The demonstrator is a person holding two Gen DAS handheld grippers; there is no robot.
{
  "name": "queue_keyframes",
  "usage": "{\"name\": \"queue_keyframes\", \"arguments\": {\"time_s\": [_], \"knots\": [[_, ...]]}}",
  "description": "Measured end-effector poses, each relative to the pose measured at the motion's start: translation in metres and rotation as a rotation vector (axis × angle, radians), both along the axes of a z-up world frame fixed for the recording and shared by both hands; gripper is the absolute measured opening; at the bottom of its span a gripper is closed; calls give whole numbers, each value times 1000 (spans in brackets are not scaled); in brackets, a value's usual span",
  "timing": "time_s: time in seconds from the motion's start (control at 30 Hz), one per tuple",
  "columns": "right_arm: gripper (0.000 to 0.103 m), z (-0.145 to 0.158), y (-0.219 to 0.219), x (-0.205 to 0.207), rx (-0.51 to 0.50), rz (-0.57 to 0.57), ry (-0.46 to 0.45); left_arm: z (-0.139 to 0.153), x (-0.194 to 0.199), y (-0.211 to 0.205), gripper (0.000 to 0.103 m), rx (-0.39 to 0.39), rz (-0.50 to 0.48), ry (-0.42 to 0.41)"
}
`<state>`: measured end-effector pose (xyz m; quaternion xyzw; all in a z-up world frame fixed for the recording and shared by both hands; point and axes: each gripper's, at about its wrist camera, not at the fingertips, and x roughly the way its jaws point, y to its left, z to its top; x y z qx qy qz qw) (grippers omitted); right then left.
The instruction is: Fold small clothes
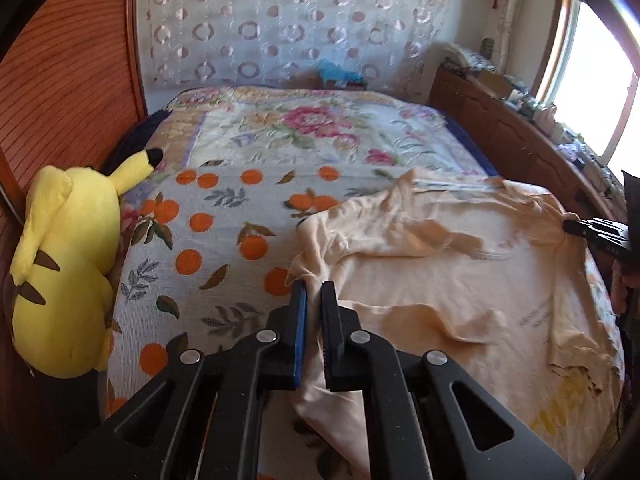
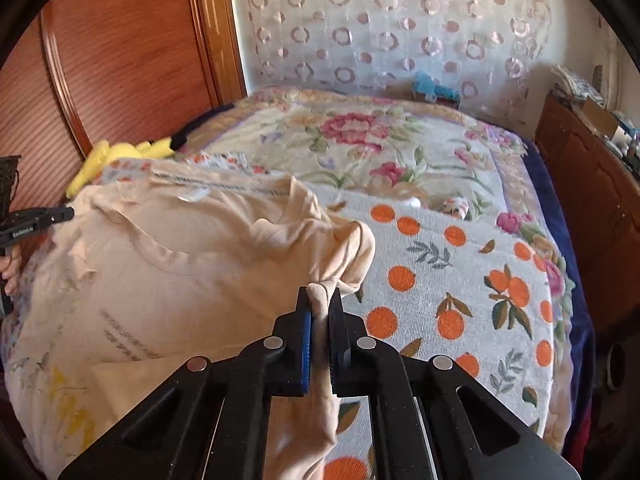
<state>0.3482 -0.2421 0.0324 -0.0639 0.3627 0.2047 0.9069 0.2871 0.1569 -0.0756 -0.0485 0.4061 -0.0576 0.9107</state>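
**Both grippers pinch the cream T-shirt; a slip or a snag is the worry**

On the left edge of the bed, a yellow plush toy (image 1: pixel 64 264) lies against the wooden headboard (image 1: pixel 76 80), close enough that a wide sweep of cloth could brush it. The left gripper (image 1: pixel 314 300) has its jaws nearly together, clamped on a bunched edge of the cream T-shirt (image 1: pixel 460 276), the fabric squeezed between the blue pad and the black one and trailing down below them. The shirt itself lies spread, rumpled, over the orange-print blanket (image 1: pixel 208 240) (a floral quilt (image 1: pixel 312 128) covers the far half of the bed). Further right, the right gripper (image 2: pixel 320 304) is likewise all but closed on a knot of the shirt's cloth, likely a sleeve or shoulder corner, which pokes up between its pads.

The risk, to my eye: each grip takes only a thin gather of soft knit, so an uneven pull may tug one corner free, or the fold could trap the existing wrinkles and land crooked.
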Motion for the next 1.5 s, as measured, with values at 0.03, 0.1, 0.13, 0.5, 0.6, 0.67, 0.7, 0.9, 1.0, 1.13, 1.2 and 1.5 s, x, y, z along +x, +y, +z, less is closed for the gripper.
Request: {"name": "queue_keyframes", "arguments": {"time_s": [0.03,0.1,0.13,0.5,0.6,0.67,0.7,0.9,1.0,1.13,1.2,1.5], "knots": [[6,6,-1,-11,8,6,-24,6,-6,-3,8,-1,-10,-12],[6,19,0,-34,1,13,-68,23,-22,-10,7,6,-25,-52],[6,23,0,-44,-6,13,-87,31,-30,-12,7,5,-31,-73],[6,38,-43,-210,41,37,-185,72,-189,-28,7,-32,-99,-227],[6,22,-58,-258,51,51,-163,58,-229,-28,7,-53,-102,-209],[6,15,-74,-281,67,53,-132,52,-246,-28,7,-66,-95,-194],[6,9,-80,-290,76,55,-105,49,-251,-28,7,-65,-95,-188],[6,-4,-98,-329,62,60,-22,36,-285,-22,7,-54,-66,-142],[6,1,-105,-346,53,62,-3,40,-297,-20,7,-42,-57,-122],[6,13,-97,-361,-8,73,5,57,-316,-19,7,-22,-71,-143],[6,13,-95,-360,-9,73,26,59,-320,-18,7,-16,-75,-139],[10,-1,-72,-342,-38,88,87,47,-313,-28,30,25,-87,-99]]}}
